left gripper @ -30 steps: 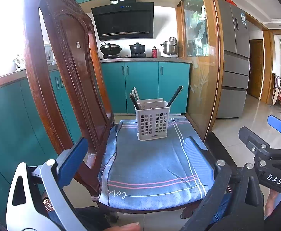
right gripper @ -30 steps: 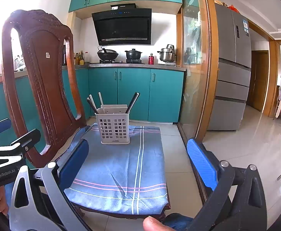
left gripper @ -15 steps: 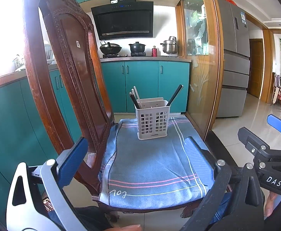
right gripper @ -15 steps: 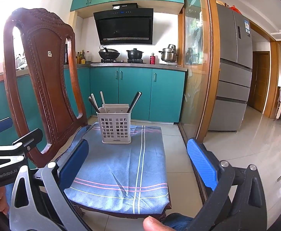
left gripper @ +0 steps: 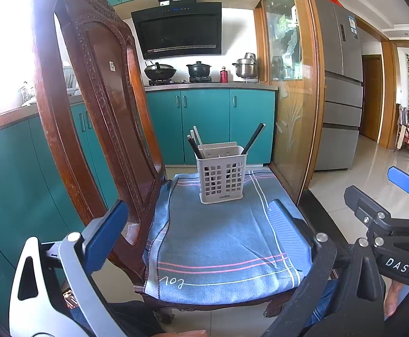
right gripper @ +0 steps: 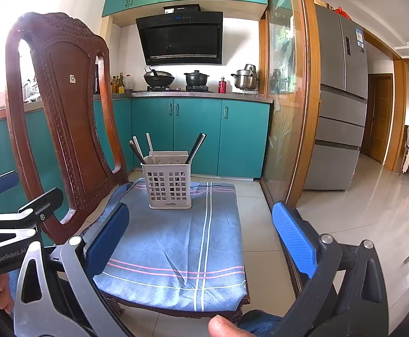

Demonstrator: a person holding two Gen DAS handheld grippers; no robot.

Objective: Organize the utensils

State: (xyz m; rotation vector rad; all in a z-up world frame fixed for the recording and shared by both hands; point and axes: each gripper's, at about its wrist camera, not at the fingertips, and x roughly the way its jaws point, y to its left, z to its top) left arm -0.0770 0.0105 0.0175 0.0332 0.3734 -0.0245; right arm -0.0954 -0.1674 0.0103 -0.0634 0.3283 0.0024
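Observation:
A white slotted utensil holder (left gripper: 222,175) stands at the far end of a blue cloth (left gripper: 221,241) on a wooden chair seat; it also shows in the right wrist view (right gripper: 170,185). Black and white chopsticks (left gripper: 194,144) lean out of it on the left, and a black pair (left gripper: 254,138) leans right. My left gripper (left gripper: 201,227) is open and empty, near the seat's front edge. My right gripper (right gripper: 200,230) is open and empty, also short of the holder.
The carved chair back (left gripper: 92,118) rises on the left. A glass door with a wooden frame (left gripper: 297,98) stands right of the seat. Teal cabinets (right gripper: 199,137) and a stove with pots lie behind. Tiled floor and a fridge (right gripper: 342,106) are to the right.
Both views shift very slightly; the right gripper has eased a little closer to the chair. Both grippers stay open and empty.

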